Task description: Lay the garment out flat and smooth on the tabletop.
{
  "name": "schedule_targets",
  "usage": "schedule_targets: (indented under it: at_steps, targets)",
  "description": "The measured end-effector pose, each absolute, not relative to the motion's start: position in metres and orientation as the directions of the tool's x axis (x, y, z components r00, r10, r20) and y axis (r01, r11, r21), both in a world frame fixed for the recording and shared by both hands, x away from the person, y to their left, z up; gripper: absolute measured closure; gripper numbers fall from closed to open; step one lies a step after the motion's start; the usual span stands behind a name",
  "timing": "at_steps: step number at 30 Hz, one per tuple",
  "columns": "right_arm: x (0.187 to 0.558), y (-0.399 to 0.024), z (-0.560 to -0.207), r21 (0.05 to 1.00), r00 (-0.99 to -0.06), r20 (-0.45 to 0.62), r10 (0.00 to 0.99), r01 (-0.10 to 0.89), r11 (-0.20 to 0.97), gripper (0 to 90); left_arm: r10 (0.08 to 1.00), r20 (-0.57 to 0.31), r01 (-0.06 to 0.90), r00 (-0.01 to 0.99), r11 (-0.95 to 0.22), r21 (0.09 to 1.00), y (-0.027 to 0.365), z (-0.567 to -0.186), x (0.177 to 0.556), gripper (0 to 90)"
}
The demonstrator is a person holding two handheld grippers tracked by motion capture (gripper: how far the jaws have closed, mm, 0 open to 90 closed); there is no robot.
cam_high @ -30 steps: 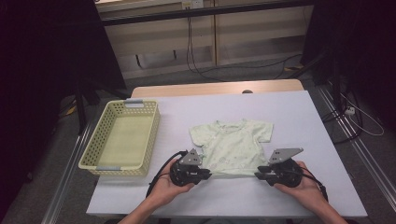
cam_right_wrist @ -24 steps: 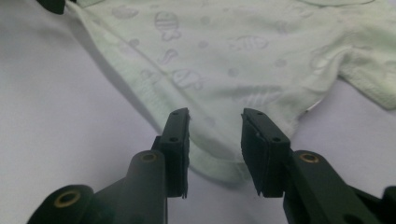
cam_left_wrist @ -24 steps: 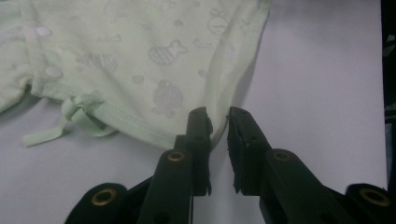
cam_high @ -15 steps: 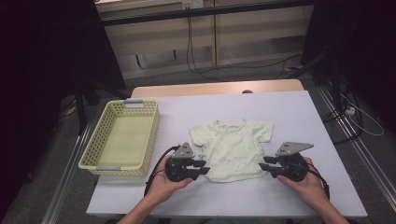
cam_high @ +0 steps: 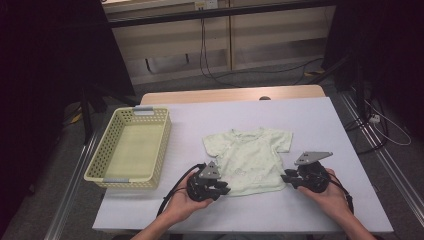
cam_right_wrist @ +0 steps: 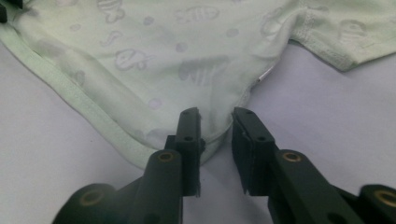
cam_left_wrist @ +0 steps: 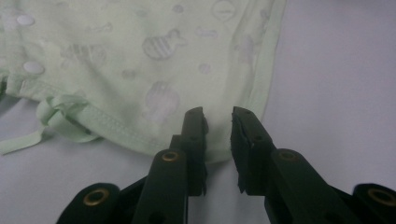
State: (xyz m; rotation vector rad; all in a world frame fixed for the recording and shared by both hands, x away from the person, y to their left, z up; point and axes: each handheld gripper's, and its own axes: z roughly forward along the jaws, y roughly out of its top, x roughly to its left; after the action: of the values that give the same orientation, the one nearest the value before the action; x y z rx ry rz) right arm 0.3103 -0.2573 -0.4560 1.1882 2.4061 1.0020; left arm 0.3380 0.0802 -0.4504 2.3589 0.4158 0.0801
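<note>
Nearest the person, both hands sit at the front edge of the desk, each claw aimed at a bottom corner of the little green shirt. A second ago the two claws pressed in right against the hem; now they sit a touch farther apart, the right one out past the shirt's edge at about four o'clock from the garment's middle.

The left claw has just been closing again after a brief widening. In the left gripper view its jaws stand a narrow gap apart, the hem corner lying under and between them, pads not pinching cloth: released.

The right claw has just been closing too. In the right gripper view the other hem corner lies between narrowly parted jaws with daylight on either side: released as well.

My read: both claws are re-setting their bite on the corners, likely ahead of a lift or fold from the hem.

The shirt lies flat at desk centre, neck toward twelve o'clock, sleeves spread.

Farther off, at about nine o'clock from the shirt, the yellow basket stands well apart from it, nothing inside.
</note>
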Motion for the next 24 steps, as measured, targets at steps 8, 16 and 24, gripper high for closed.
schedule_targets:
  at_steps: [8, 16, 24]
  targets:
    - [0.303, -0.255, -0.454, 0.677, -0.634, 0.055, 0.771, 0.592, 0.438, 87.5, 0.305, -0.087, 0.285, 0.948, -0.698, 0.658, 0.081, -0.448, 0.338, 90.0]
    - [0.294, -0.254, -0.452, 0.661, -0.649, 0.066, 0.758, 0.597, 0.454, 87.4, 0.332, -0.105, 0.316, 0.937, -0.688, 0.653, 0.088, -0.447, 0.340, 90.0]
    - [0.296, -0.256, -0.452, 0.695, -0.634, 0.069, 0.770, 0.585, 0.419, 68.2, 0.358, -0.134, 0.342, 0.924, -0.619, 0.707, 0.096, -0.442, 0.344, 77.5]
